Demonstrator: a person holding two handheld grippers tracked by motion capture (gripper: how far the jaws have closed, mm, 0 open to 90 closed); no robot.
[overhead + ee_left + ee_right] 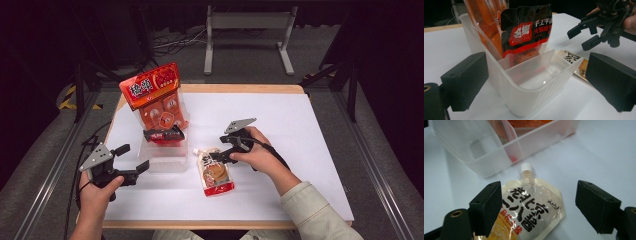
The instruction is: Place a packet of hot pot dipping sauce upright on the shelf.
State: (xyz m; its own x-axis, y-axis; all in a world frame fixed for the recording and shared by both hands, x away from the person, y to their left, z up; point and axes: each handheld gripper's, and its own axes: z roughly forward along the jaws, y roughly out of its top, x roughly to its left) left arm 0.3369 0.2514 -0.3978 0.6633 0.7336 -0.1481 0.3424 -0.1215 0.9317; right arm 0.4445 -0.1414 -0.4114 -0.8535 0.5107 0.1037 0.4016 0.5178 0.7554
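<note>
This looks like a lab or recording studio set up for filming handling work, not a home or shop. A wooden desk (210, 89) covered by a plain white sheet (280, 130) stands alone on grey carpet (320, 55), ringed by black curtains (390, 60) that shut out the surroundings. Metal rails (45, 175) run along the floor on both sides, loose cables (172, 42) lie behind the desk, and yellow-black hazard tape (67, 100) marks the floor at the left. A grey metal stand (247, 30) sits farther back. The person (310, 205) at the desk holds a cabled black tool (132, 159) in each hand.
</note>
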